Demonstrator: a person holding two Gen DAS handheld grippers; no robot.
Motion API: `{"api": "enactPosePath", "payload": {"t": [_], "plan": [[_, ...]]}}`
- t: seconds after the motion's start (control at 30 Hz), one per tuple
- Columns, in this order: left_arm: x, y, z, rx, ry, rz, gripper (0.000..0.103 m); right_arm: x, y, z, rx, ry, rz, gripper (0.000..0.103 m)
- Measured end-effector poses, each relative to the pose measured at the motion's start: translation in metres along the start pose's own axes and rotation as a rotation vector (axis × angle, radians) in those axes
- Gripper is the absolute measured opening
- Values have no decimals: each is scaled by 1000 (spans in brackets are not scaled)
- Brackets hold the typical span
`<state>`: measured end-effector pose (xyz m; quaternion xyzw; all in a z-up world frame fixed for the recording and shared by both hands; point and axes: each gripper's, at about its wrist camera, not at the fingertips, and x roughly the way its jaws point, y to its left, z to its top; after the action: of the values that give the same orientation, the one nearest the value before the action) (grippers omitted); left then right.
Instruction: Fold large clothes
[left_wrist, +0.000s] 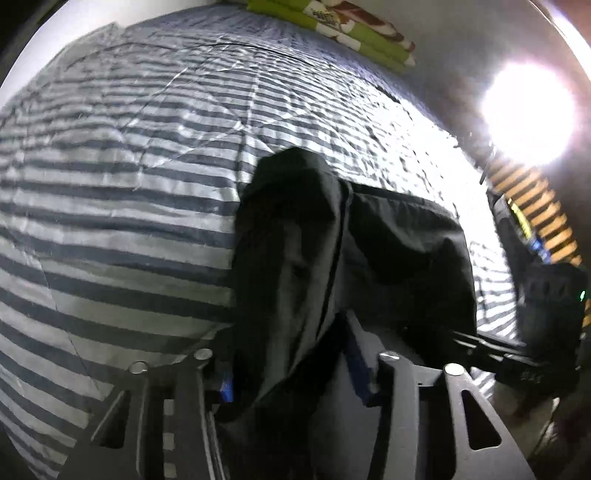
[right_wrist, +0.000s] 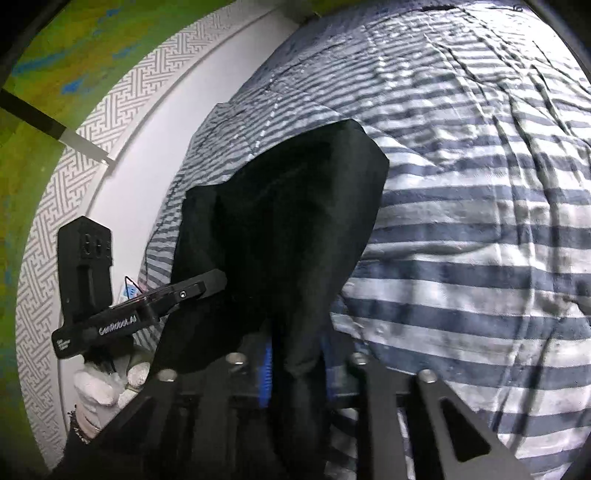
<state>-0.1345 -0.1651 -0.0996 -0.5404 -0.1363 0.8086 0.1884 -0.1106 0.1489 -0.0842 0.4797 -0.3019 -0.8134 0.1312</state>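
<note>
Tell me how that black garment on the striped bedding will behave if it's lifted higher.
The black fabric garment is probably floppy: it sags in soft folds from the right tool. It seems light for its size, hanging from small pinches at that tool and the left tool. It will likely drag across the grey-and-white striped quilt, not slide stiffly.

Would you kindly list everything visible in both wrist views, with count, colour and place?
black garment: one, black, bunched on the bed, pinched by both grippers
striped bedcover: one, grey and white, covering the bed
folded cloth: one, green patterned, far end of bed
lamp: one, glaring white, right side
left gripper: one, black, fabric between its fingers
right gripper: one, black, shut on the garment
gloved hand: one, white, holding the left gripper
</note>
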Motion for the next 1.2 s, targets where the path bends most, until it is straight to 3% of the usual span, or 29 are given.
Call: {"api": "enactPosePath", "payload": {"t": [0.1,0.27,0.47,0.63,0.83,0.93,1.03,1.13,1.2], "plan": [[-11,1,3,-24,-17,-29,28,-12,16,0,-50,-38,-7,9],[-33,-7,2,0,-65,-55,19,-34,43,3,-115,-87,-13,7],[-69,-4,8,-10,-163,-91,19,-61,90,16,-206,-136,-7,6],[-130,28,4,-57,-258,-100,19,-63,155,37,-324,-153,16,6],[-225,72,32,-90,-428,-26,18,-48,240,69,-435,-185,137,6],[-253,85,59,-65,-477,47,18,-33,258,96,-405,-213,245,6],[-246,100,97,-55,-467,83,18,-8,239,122,-292,-221,312,6],[-197,117,131,-46,-396,127,18,33,205,141,-213,-221,267,6],[-138,132,148,-54,-296,149,18,67,175,145,-168,-205,196,6]]}}
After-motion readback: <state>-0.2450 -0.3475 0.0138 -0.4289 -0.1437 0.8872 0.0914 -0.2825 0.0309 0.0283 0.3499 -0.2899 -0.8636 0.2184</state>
